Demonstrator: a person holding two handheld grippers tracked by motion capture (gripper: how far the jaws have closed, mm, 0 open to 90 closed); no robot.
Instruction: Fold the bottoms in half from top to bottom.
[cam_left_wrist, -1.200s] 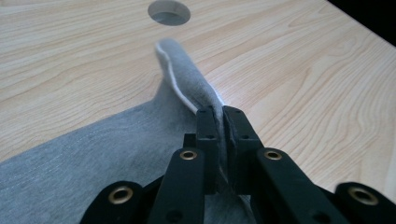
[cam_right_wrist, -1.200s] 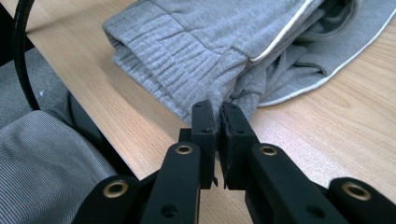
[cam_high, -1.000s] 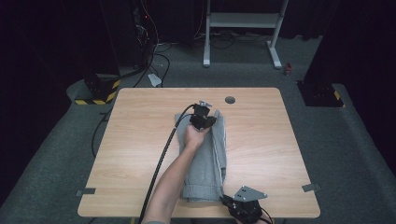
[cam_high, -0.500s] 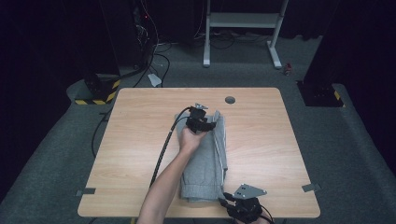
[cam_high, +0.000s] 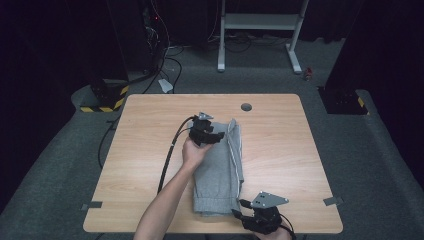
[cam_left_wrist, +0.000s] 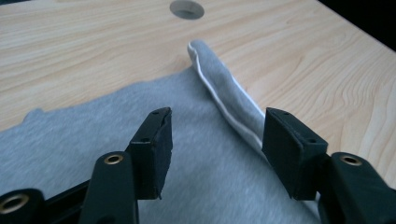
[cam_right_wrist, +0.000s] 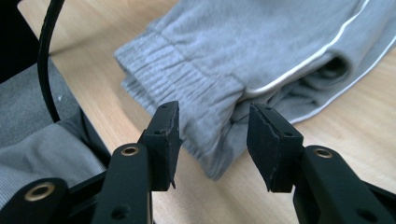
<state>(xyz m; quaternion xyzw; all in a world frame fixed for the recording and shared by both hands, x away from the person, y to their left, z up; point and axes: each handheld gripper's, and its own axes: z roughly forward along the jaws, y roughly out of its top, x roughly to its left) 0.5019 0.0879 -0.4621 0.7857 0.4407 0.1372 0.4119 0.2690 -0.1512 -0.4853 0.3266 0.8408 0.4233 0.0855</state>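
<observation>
The right gripper (cam_high: 239, 214) sits at the table's (cam_high: 150, 125) near edge. Its jaws have just been opening, and the ribbed cuff of the folded grey trousers (cam_high: 217, 170) lies between the fingers (cam_right_wrist: 163, 140), unpressed. Farther on, the left gripper (cam_high: 220, 137) hovers over the trousers' far end, jaws likewise just parted, gripping nothing. Beyond its fingers (cam_left_wrist: 154, 149) lies bare wood, up to a round hole (cam_left_wrist: 187, 8).

Your light wooden bench (cam_high: 150, 150) stands on grey carpet (cam_high: 380, 165) in a dark room. Beyond its far edge you have a white frame (cam_high: 260, 30), probably a table's legs, and loose cables (cam_high: 170, 60).
</observation>
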